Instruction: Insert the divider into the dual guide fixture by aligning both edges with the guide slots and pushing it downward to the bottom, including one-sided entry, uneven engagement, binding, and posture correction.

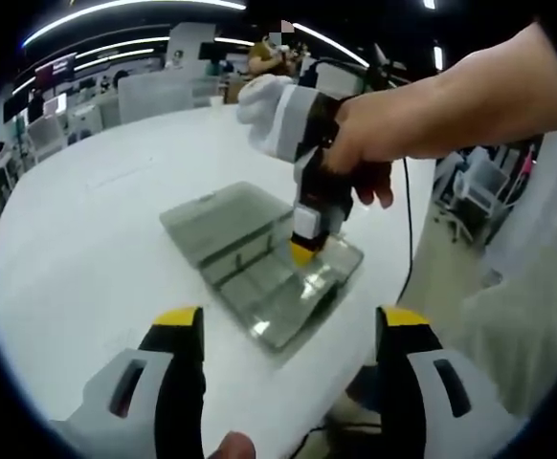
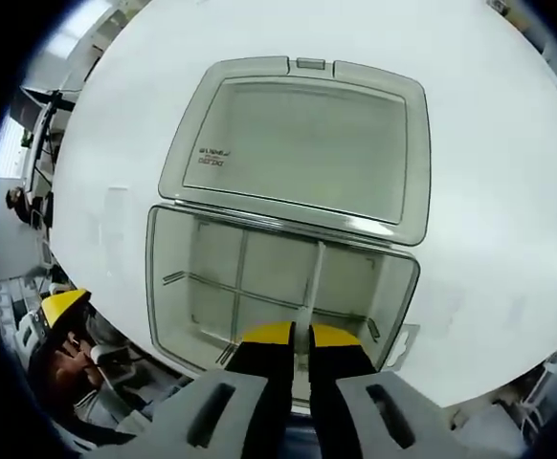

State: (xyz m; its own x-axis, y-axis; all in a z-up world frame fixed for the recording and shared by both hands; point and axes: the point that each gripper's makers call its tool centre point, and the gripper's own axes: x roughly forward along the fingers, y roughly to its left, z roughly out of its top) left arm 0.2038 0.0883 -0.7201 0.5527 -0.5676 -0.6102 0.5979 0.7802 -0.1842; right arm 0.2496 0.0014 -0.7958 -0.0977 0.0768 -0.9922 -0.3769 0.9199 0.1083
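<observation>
A clear plastic compartment box [image 2: 164,287] lies on the white table with its lid [image 2: 298,143] folded open beyond it. In the right gripper view my right gripper [image 2: 293,335] is shut on a thin clear divider [image 2: 314,277] that stands on edge across the near right compartments, between the box's front wall and a long cross divider [image 2: 211,284]. From the left gripper view, the right gripper [image 1: 302,251] points straight down into the box [image 1: 259,316], held by a hand [image 1: 355,143]. My left gripper [image 1: 290,320] hovers open in front of the box, nothing between its jaws.
The white table [image 1: 87,220] stretches left and far of the box; its rounded edge drops off close to the right. A cable [image 1: 410,220] hangs off that edge. Desks, chairs and a person stand in the background. The left gripper's yellow tip [image 2: 63,306] shows beyond the table edge.
</observation>
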